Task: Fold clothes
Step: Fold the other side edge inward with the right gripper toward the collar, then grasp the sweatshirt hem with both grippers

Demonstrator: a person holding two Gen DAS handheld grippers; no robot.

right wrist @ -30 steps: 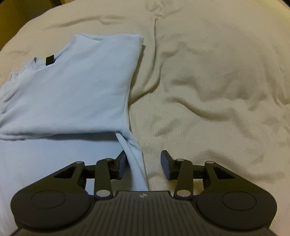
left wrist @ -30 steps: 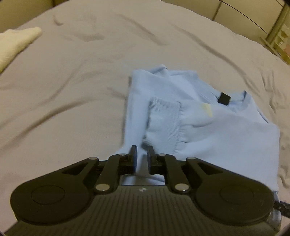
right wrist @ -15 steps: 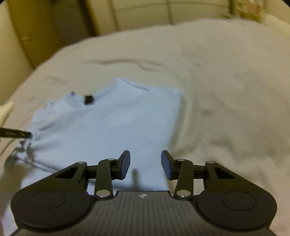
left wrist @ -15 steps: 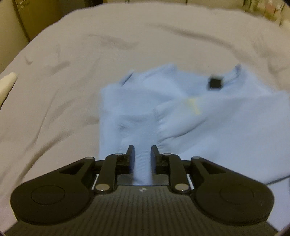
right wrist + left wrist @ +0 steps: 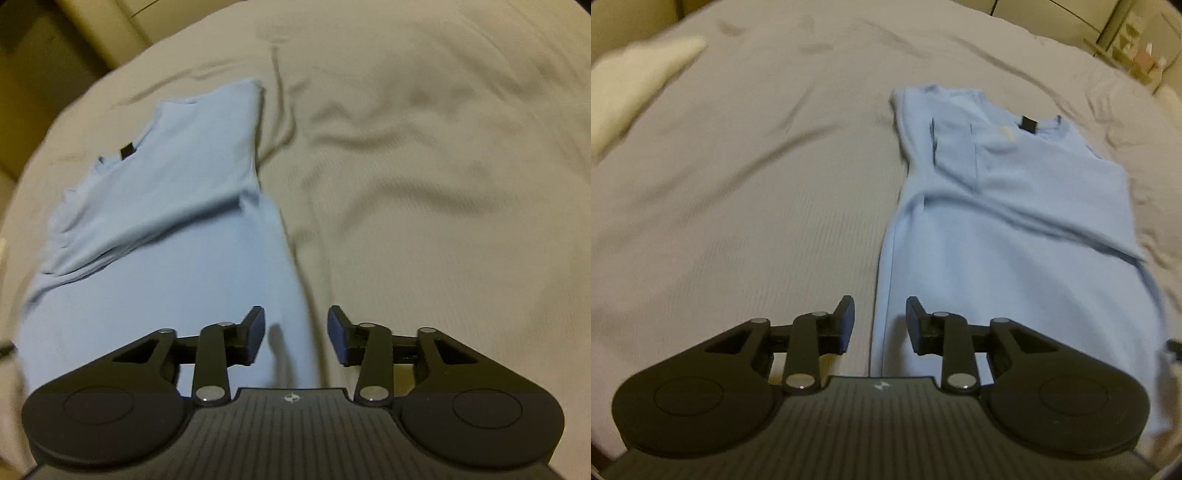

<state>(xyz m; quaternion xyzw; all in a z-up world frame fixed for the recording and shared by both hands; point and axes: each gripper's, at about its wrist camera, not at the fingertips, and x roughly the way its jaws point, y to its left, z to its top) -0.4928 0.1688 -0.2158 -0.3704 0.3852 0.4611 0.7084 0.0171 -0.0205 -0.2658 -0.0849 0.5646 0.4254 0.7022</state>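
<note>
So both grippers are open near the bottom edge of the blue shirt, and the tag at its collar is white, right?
Not quite. The tag is black, as the left wrist view shows. The rest holds: left gripper and right gripper are open at the near end of the shirt.

Dim, warm indoor light; soft motion blur throughout (worst toward nine o'clock), with fisheye-bent, vignetted edges.

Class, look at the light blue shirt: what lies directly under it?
The light blue shirt lies flat on the grey bedsheet, which shows all around it. Its folded-in parts cover the layers below; anything else beneath stays hidden.
</note>
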